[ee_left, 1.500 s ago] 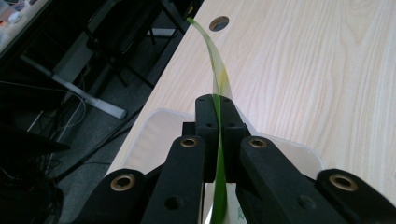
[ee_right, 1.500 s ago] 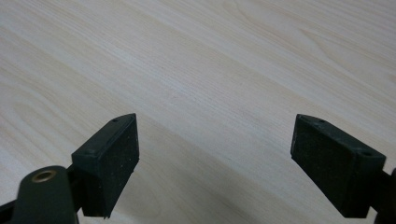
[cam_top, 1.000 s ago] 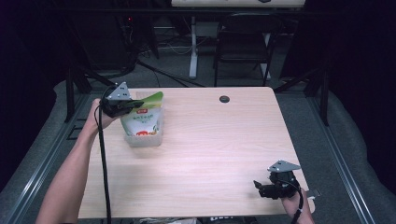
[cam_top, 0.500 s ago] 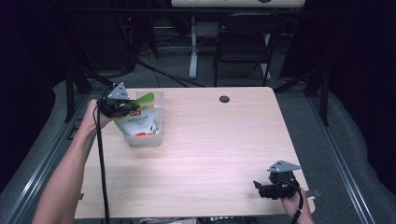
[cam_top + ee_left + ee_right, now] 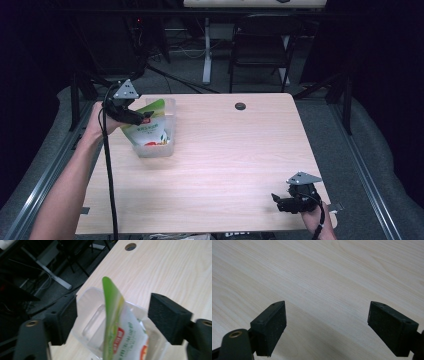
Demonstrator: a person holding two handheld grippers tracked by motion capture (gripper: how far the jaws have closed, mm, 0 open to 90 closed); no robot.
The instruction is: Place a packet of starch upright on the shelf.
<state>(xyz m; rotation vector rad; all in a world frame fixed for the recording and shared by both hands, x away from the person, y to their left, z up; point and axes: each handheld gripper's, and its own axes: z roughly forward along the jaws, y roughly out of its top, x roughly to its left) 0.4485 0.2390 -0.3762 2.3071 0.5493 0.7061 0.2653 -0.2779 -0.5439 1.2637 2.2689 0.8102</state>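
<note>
A green and white pouch [image 5: 148,129] with a red label stands tilted in a clear plastic container [image 5: 169,106] at the table's left side. My left gripper [image 5: 136,116] is at the pouch's upper left edge. In the left gripper view the pouch's green top [image 5: 112,297] rises between the jaws of the left gripper [image 5: 113,312], which stand wide apart and touch neither side, so it is open. The container [image 5: 88,302] sits under and behind the pouch. My right gripper [image 5: 280,202] rests low near the table's front right corner, open over bare wood [image 5: 327,325].
The light wooden table [image 5: 235,160] has a round cable hole [image 5: 240,106] near its far edge. A dark chair [image 5: 260,45] and a desk leg [image 5: 206,50] stand beyond the table. A black cable [image 5: 107,170] trails from the left gripper along the forearm.
The pouch has sunk lower into the container and stands more upright. The left gripper's jaws now stand apart from its top. The right gripper has not moved.
</note>
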